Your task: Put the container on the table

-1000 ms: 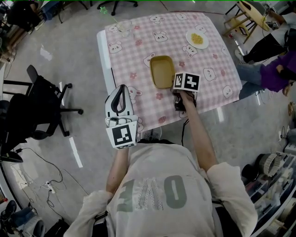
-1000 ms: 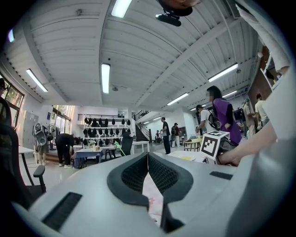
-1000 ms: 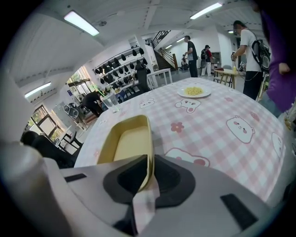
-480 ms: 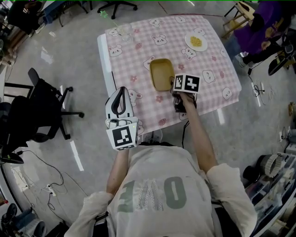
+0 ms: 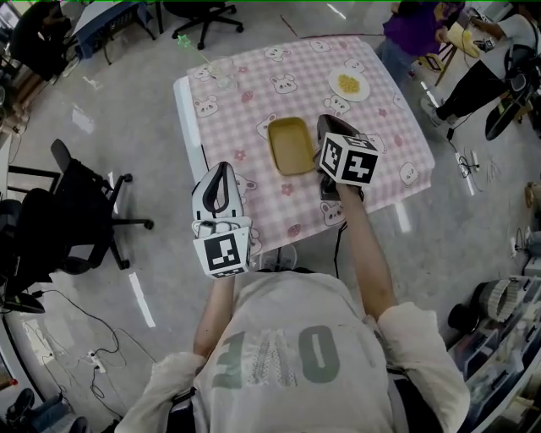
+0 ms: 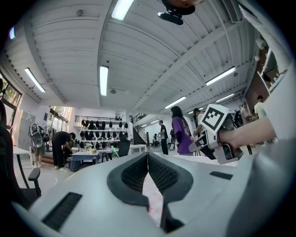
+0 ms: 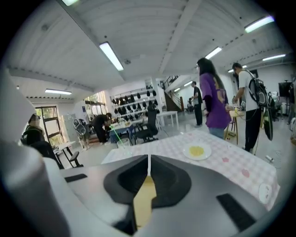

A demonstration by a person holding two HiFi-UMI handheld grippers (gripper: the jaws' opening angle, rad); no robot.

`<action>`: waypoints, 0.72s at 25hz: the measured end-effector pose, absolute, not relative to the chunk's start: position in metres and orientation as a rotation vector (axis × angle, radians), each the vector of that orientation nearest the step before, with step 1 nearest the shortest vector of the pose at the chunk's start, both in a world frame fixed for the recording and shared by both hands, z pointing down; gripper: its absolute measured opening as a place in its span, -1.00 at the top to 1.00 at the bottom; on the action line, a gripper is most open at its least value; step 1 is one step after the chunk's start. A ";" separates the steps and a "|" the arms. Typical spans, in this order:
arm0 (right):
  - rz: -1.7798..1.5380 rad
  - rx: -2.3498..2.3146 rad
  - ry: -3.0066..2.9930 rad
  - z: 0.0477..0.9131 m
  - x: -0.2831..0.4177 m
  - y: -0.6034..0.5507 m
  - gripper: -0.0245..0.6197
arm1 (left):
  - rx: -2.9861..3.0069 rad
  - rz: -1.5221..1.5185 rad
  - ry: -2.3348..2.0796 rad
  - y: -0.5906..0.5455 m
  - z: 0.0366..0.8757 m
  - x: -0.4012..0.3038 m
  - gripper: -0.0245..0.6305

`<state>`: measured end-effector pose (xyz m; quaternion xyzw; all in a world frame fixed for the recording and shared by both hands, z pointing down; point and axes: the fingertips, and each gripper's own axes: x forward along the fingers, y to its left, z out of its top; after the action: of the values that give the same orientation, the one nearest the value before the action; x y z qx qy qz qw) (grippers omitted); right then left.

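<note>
Lying flat and open side up, the container point(image 5: 290, 145) sits on the table point(image 5: 254, 182) at about mid-worktop, a little toward the near edge. Nothing rests on it or touches it.

Right gripper point(image 5: 327, 125): just off the container's right rim, apparently raised above the cloth. In the right gripper view its jaws point(image 7: 148, 169) are closed tip to tip with nothing clamped. The yellow seen in the slot below the tips is the container lying behind them.

Left gripper point(image 5: 220, 173): over the left edge, close to the near left corner and well apart from the container. Its jaws point(image 6: 148, 159) are also pressed together and empty, with pink cloth showing through the lower slot.

Other items on the worktop:
- plate point(image 5: 349, 84) with yellow food, near the far right corner, well apart from the container.
- clear cup point(image 5: 222, 73), near the far left corner.

Around the table:
- black office chair point(image 5: 80, 207) on the floor off the left edge.
- second chair point(image 5: 203, 10) beyond the far edge.
- person in purple point(image 7: 213, 99) standing off the far right corner, others beside.
</note>
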<state>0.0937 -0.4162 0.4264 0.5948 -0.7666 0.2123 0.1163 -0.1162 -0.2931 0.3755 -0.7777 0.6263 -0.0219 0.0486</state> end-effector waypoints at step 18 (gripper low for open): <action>0.152 1.964 -2.498 0.348 0.094 -0.304 0.82 | -2.355 0.097 1.801 -0.297 0.310 -0.105 0.84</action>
<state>0.0941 -0.3039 0.3480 0.6174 -0.7850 0.0477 -0.0197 -0.1049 -0.2970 0.3098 -0.7910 0.6047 0.0327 0.0874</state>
